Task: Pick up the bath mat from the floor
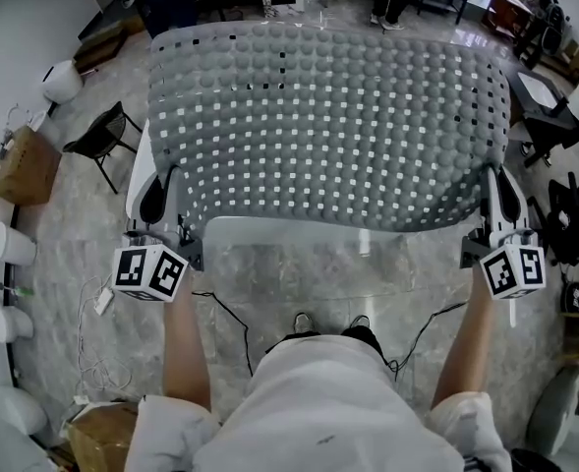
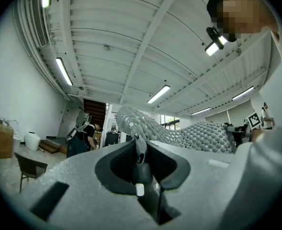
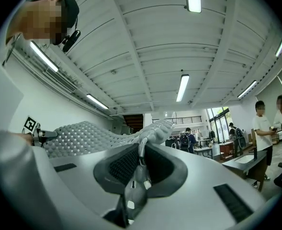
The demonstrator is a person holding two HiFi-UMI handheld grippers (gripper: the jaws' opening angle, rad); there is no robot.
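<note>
1 bath mat (image 1: 318, 116) above grey marbled floor (image 1: 73, 254), white beamed ceiling (image 2: 131, 42)

Bright, even white light from the ceiling tube lamps (image 3: 182, 87), glaring slightly; beneath them soft shadows, strong fisheye bending, dark vignetted corners throughout
</note>
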